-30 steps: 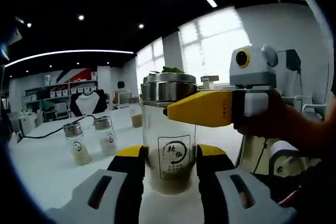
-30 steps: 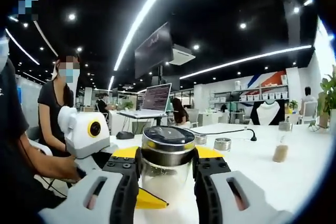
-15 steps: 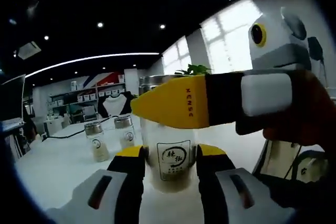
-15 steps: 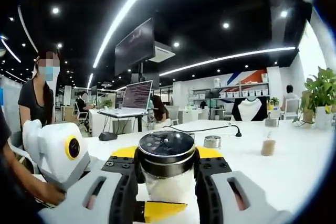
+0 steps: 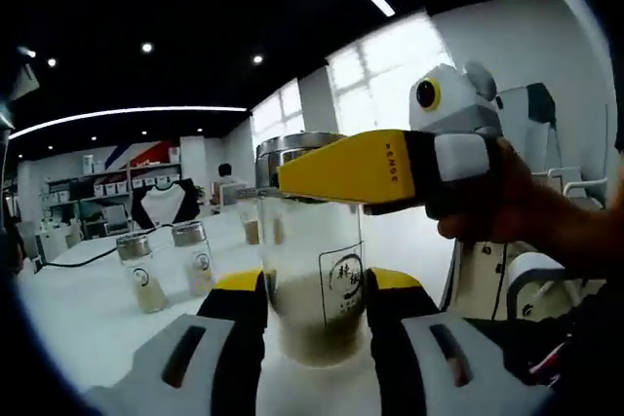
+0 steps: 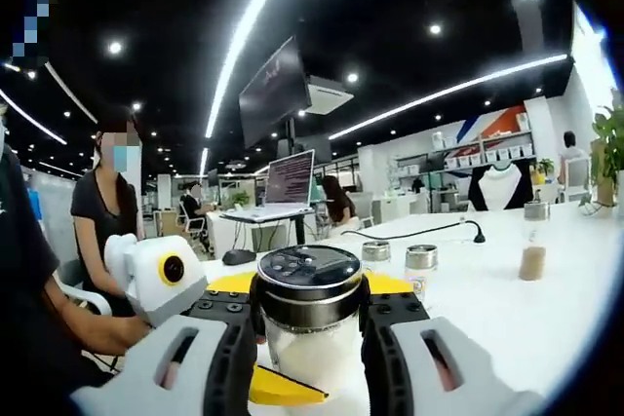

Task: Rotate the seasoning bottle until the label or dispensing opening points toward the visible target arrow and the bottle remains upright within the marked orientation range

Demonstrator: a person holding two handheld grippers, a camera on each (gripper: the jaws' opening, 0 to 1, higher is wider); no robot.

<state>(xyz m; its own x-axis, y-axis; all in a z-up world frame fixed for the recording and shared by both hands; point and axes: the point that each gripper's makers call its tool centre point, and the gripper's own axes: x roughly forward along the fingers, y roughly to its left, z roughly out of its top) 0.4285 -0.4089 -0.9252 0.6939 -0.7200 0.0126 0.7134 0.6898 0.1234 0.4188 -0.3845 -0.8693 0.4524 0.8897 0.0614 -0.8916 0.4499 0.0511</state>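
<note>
The seasoning bottle (image 5: 310, 284) is clear glass with pale powder in its lower part and a steel lid; it stands upright on the white table (image 5: 88, 319). Its printed label (image 5: 344, 284) sits on the bottle's right side in the left gripper view. My left gripper (image 5: 314, 323) is shut on the glass body, a black-and-yellow jaw on each side. My right gripper (image 5: 341, 169) reaches in from the right at lid height, held by a hand. In the right gripper view the right gripper (image 6: 308, 311) is shut on the bottle's lid (image 6: 307, 272); the left gripper's yellow jaw (image 6: 281, 387) lies below.
Two small shaker bottles (image 5: 139, 275) (image 5: 196, 256) stand on the table to the left, beside a black cable (image 5: 83, 255). In the right gripper view they (image 6: 421, 265) stand behind the lid, a brown-filled bottle (image 6: 531, 258) farther right, a laptop (image 6: 278, 192) and people beyond.
The label, which faced the left gripper's camera, now sits on the bottle's right side. Both grippers have kept their hold. Both views have shifted with the hands.
</note>
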